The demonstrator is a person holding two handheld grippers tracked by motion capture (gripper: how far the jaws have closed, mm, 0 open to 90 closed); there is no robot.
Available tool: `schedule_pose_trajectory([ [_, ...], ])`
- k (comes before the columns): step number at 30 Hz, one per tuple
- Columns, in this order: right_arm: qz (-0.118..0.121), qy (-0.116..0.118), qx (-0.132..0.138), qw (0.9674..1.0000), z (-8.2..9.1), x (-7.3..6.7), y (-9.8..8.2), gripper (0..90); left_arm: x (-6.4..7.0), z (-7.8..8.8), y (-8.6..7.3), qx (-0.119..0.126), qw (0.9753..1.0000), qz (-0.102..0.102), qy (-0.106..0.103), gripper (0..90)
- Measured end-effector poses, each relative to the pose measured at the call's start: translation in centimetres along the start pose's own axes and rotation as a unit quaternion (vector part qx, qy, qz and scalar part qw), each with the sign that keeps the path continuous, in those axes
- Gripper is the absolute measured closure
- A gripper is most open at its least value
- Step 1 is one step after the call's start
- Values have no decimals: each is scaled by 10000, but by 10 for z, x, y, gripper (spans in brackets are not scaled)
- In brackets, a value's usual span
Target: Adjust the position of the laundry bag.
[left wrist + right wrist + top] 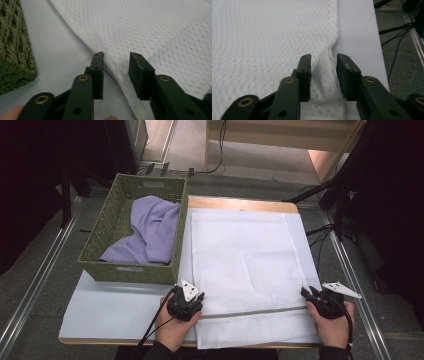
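Observation:
A white mesh laundry bag (245, 265) lies flat on the table's pale sheet, with a grey zipper line (255, 312) across its near end. My left gripper (199, 296) sits at the bag's near left edge. In the left gripper view its jaws (117, 55) stand apart with the bag's edge (110, 67) running between them, pads not pressing. My right gripper (307, 293) is at the bag's near right edge. In the right gripper view a raised fold of mesh (323, 75) stands between its parted jaws (323, 57).
A green woven basket (107, 227) holding a lilac cloth (152, 227) stands on the table's left half, close to the left gripper; its corner (15, 57) shows in the left gripper view. The table's right edge (379, 62) drops to a floor with cables.

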State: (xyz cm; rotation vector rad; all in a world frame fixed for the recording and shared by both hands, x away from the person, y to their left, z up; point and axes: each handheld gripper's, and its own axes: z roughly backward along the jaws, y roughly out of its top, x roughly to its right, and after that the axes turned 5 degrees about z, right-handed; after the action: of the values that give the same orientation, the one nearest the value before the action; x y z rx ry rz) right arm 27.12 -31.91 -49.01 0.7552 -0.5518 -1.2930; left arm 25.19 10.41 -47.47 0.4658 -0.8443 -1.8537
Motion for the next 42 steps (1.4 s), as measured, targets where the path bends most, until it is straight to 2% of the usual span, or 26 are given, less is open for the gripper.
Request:
schedule_pose_trajectory([
  [2, -8, -39, 3, 10000, 0, -2, 0, 784, 0, -1, 1, -26, 10000, -60, -55, 798],
  [5, -94, -7, -19, 10000, 1, -3, -1, 855, 2, -2, 3, -51, 9996, -259, -55, 900],
  [10, -80, -11, -30, 10000, 2, -7, -2, 894, -5, -3, 5, -75, 9995, -183, -243, 900],
  [12, -58, -25, -24, 10000, 2, -9, -2, 896, -9, -4, 7, -37, 9997, -219, -141, 900],
  [16, -84, 30, -35, 10000, 2, -13, -1, 897, -18, -5, 9, 24, 9999, -111, -89, 900],
  [17, -14, 65, -15, 10000, 0, -18, 0, 897, -24, -5, 11, 133, 9999, -52, -15, 900],
  [21, 62, 52, 8, 10000, -3, -27, 2, 897, -31, -3, 11, 245, 9997, 13, 96, 900],
  [29, 163, 28, 7, 9999, -5, -37, 3, 894, -34, -1, 9, 303, 9994, 67, 173, 900],
  [30, 190, 69, 38, 9998, -5, -36, 3, 880, -36, 0, 8, 302, 9993, 89, 175, 900],
  [32, 124, 123, 144, 9997, -2, -36, 2, 789, -37, 1, 8, 380, 9991, 160, 128, 900],
  [33, 124, 123, 144, 9997, -2, -36, 2, 789, -37, 1, 8, 380, 9991, 160, 128, 888],
  [34, 34, 170, 362, 9992, 4, -33, 2, 682, -37, 2, 8, 419, 9990, 156, 93, 836],
  [35, -1, 167, 479, 9987, 8, -31, 2, 629, -37, 4, 7, 477, 9986, 194, 70, 772],
  [36, -1, 167, 479, 9987, 8, -31, 2, 629, -37, 6, 7, 545, 9983, 212, -7, 772],
  [38, 4, 9, 718, 9974, 21, -26, 0, 484, -36, 10, 5, 621, 9979, 163, -81, 635],
  [40, 3, 11, 757, 9971, 26, -23, -2, 454, -34, 14, 5, 687, 9974, 140, -157, 575],
  [41, -117, 146, 726, 9972, 37, -19, -6, 422, -32, 21, 6, 780, 9963, 164, -310, 541],
  [42, -117, 146, 726, 9972, 37, -19, -6, 422, -32, 21, 6, 780, 9963, 164, -310, 511],
])
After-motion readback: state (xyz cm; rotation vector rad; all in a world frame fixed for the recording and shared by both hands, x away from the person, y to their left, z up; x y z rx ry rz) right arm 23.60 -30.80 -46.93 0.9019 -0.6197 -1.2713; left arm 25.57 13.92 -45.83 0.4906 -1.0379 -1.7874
